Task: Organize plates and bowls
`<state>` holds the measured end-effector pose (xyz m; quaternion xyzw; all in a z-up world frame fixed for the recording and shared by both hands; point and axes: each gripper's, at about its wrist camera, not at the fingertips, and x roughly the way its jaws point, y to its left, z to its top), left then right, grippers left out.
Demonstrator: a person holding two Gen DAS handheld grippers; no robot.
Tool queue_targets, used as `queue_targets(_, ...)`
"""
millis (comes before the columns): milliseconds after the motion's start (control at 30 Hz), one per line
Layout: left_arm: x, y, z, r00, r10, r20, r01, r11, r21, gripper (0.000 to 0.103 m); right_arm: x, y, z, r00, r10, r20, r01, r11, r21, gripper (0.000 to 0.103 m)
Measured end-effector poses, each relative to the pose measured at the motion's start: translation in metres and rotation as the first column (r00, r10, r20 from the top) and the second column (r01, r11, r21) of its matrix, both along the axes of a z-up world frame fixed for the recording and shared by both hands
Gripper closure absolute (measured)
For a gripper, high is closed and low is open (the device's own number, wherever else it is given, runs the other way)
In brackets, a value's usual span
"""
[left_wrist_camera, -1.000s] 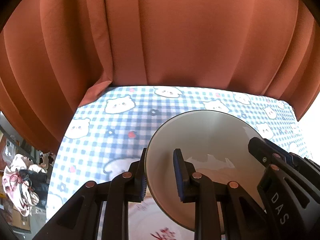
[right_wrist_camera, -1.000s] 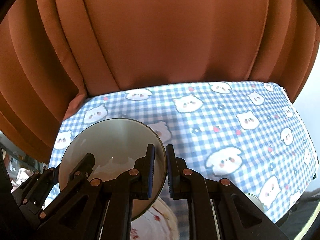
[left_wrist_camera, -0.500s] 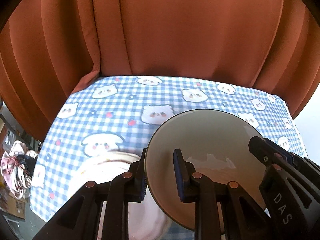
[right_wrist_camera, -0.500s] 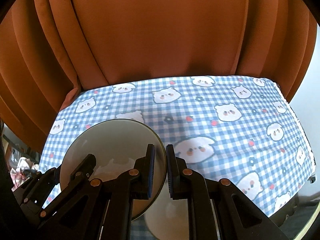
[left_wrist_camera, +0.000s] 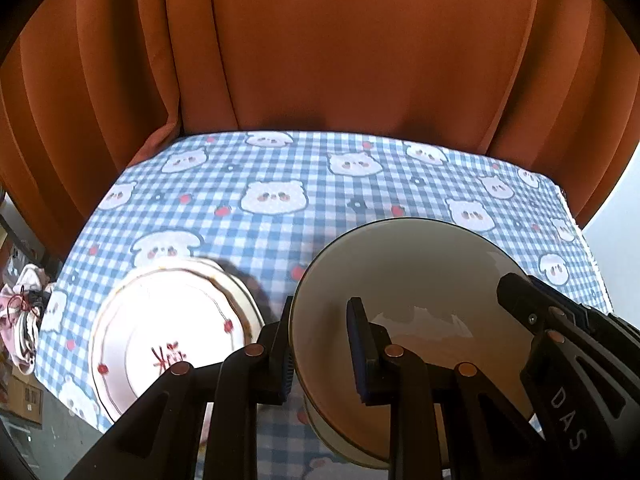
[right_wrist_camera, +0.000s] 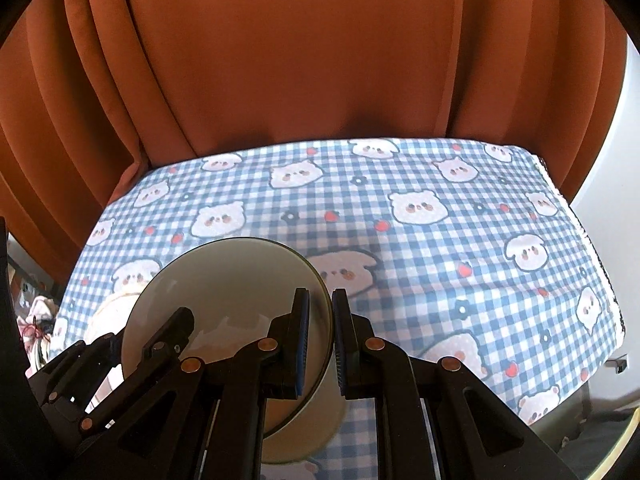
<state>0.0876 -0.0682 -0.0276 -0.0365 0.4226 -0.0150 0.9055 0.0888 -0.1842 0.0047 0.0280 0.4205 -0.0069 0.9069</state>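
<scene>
Jaws of left gripper (left_wrist_camera: 320, 346) and right gripper (right_wrist_camera: 320, 340) pinch the bowl (left_wrist_camera: 416, 280) rim, its base hidden.

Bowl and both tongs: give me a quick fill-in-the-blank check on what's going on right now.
1. The left tongs and right tongs each pinch the rim of one ____.
2. The bowl is gripped on ____ sides of its rim.
3. On the checked tablecloth, left of the bowl, lie stacked ____.
4. Behind the table hangs an ____ curtain.

Missing words: bowl; opposite; plates; orange
</scene>
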Motion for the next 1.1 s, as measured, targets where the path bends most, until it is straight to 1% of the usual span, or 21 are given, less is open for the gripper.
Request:
queue_targets(133,-0.005,-0.006,-0.012,1.000,0.013,-0.027,-0.013,1.000,0.000,0.082,-0.003,-0.009,-0.013,0.999,0.019,-0.031,-0.019,1.000,0.007,0.088)
queue_targets(333,-0.006,-0.007,-0.027,0.997,0.033,-0.064,-0.033,0.999,0.008,0.082,-0.002,-0.011,-0.029,0.996,0.049,-0.069,-0.049,0.999,0.010,0.088)
queue_targets(733,-0.004,-0.003,-0.047,0.991,0.068,-0.118,-0.067,0.998,0.017,0.082,0.005,-0.003,-0.046,0.989,0.100,-0.107,-0.103,0.994,-0.021,0.088)
queue_targets(867,-0.005,-0.003,-0.054,0.988,0.073,-0.138,-0.072,0.997,0.017,0.082,0.006,0.000,-0.051,0.987,0.116,-0.113,-0.122,0.991,-0.045,0.088)
queue_targets(1100,-0.009,-0.008,-0.057,0.990,0.075,-0.120,-0.069,0.996,0.057,0.082,0.006,-0.001,-0.057,0.985,0.126,-0.120,-0.133,0.990,-0.053,0.088)
